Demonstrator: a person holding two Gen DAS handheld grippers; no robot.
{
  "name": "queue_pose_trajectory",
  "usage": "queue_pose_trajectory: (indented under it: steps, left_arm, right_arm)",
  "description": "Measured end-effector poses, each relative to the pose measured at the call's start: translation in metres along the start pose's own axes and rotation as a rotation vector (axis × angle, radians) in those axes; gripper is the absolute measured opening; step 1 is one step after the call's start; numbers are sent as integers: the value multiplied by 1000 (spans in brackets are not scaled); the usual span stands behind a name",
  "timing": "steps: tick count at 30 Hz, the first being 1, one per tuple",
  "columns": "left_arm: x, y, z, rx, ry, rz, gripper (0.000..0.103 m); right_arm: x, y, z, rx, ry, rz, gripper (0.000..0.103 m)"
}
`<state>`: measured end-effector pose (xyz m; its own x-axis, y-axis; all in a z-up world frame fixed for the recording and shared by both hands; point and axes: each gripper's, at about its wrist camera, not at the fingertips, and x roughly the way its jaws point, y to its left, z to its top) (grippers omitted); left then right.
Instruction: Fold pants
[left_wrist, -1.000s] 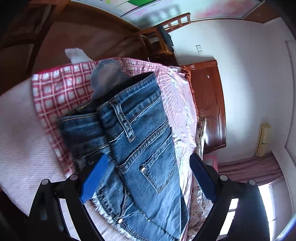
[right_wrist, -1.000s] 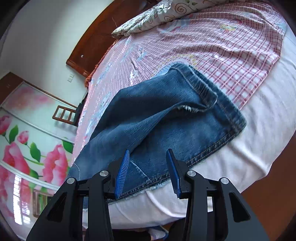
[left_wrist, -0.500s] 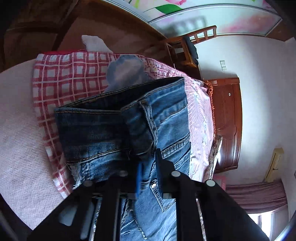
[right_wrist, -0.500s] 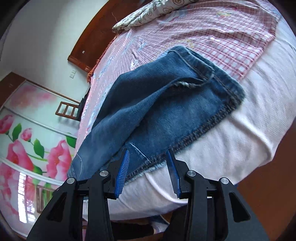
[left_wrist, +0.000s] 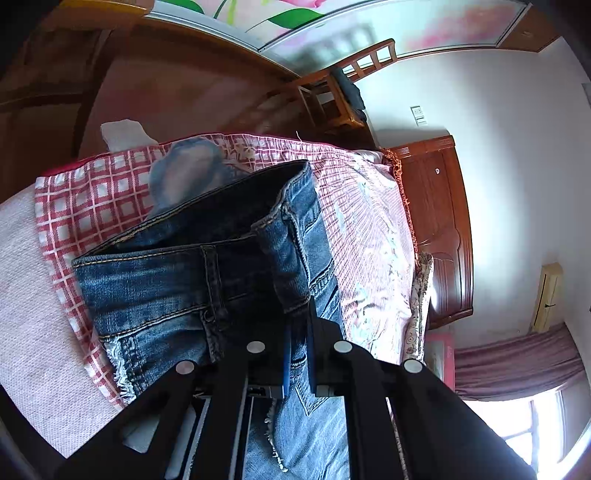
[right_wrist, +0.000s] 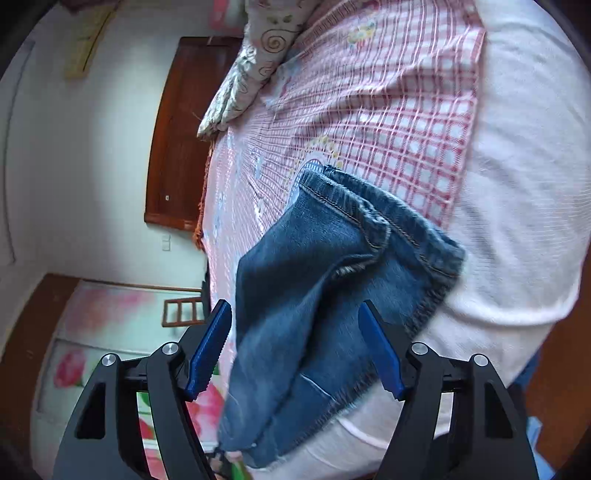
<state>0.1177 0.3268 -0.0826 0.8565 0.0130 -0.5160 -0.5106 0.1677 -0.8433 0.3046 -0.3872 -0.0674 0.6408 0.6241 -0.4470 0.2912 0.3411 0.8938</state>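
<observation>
Left tongs (left_wrist: 297, 354) clamped, right tongs (right_wrist: 295, 350) opening

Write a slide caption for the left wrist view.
Left gripper shut on the waistband of denim pants lying on a red checked blanket.

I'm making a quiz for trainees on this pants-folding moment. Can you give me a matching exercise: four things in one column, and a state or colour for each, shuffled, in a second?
Things:
1. left hand-held gripper
2. right hand-held gripper
3. checked blanket
4. headboard

States or colours:
A. reddish-brown wood
B. pink and white
C. shut on the denim shorts
D. jaws opening, denim between them, pads clear of it

Pairs: 1-C, 2-D, 3-B, 4-A
</observation>
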Motion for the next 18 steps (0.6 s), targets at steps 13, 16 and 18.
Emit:
queue_pose_trajectory:
  steps: [13, 16, 18]
  left_arm:
    - [-13, -33, 23, 63, 19, -199, 4]
    - [-28, -32, 21, 160, 23, -207, 4]
    - [-36, -10, 19, 186, 35, -159, 4]
  right_arm:
    - [40, 61, 9, -154, 43, 45, 1]
    - [17, 66, -3, -241, 69, 7, 1]
    - [18, 39, -9, -294, 123, -150, 1]
